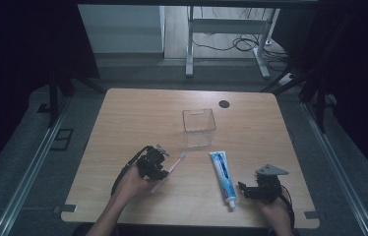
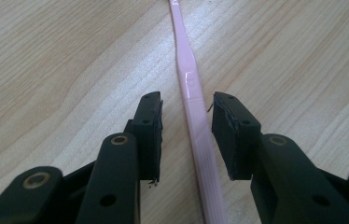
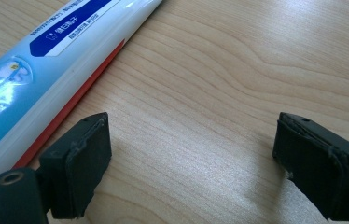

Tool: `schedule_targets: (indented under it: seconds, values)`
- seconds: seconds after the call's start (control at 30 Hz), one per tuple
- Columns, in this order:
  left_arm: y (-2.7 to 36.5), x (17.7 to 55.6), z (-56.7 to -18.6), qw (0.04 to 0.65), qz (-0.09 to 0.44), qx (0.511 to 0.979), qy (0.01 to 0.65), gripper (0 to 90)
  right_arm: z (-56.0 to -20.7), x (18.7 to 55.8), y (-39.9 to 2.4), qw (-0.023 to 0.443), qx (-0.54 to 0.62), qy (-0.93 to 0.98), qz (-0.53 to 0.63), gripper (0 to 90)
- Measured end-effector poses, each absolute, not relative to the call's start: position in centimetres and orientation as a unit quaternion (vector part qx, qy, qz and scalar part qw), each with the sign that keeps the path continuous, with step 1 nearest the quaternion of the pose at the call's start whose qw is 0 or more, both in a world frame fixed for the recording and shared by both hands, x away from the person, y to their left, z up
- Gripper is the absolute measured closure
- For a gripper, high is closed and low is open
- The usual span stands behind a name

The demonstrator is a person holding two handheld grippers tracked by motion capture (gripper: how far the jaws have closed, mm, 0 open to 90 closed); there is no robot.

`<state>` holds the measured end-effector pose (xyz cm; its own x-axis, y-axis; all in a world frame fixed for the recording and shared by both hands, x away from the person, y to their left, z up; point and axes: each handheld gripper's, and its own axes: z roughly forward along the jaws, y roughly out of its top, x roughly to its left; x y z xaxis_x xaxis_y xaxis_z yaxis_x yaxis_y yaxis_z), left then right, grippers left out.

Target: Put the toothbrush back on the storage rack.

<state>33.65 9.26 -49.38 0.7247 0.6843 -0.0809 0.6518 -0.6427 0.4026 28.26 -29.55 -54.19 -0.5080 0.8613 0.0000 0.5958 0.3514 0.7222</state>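
A pink toothbrush [image 1: 171, 166] [image 2: 185, 70] lies flat on the wooden table [image 1: 133, 118], its bristled head pointing toward the far right. My left gripper [image 1: 164, 169] [image 2: 186, 100] straddles the handle with its jaws apart; the pads do not press on it. A blue-and-white toothpaste tube [image 1: 222, 174] [image 3: 46, 60] lies to the right, cap toward the near edge. Just right of the cap end, my right gripper [image 1: 243, 189] [image 3: 191, 140] rests low over bare wood, wide open with nothing between its jaws.
A clear plastic box [image 1: 199, 125] stands upright at the table's middle, beyond the toothbrush and the tube. A black round cap [image 1: 224, 103] sits in the tabletop near the far edge. Dark floor and metal rails flank the table.
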Motion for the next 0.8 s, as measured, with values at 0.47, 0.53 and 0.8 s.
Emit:
schedule_targets:
  seconds: [0.47, 0.53, 0.8]
  values:
    - [7.0, 35.9, -49.1, 0.135, 0.014, 0.927, 0.349, 63.9, -54.2, 28.3, -29.5, 0.195, 0.456, 0.798, 0.341, 11.0]
    - [6.7, 36.2, -49.2, 0.124, 0.011, 0.929, 0.348, 64.1, -54.2, 28.3, -29.5, 0.195, 0.456, 0.798, 0.341, 11.0]
    - [5.8, 36.9, -49.5, 0.086, -0.003, 0.935, 0.345, 65.3, -54.2, 28.3, -29.5, 0.195, 0.456, 0.798, 0.341, 11.0]
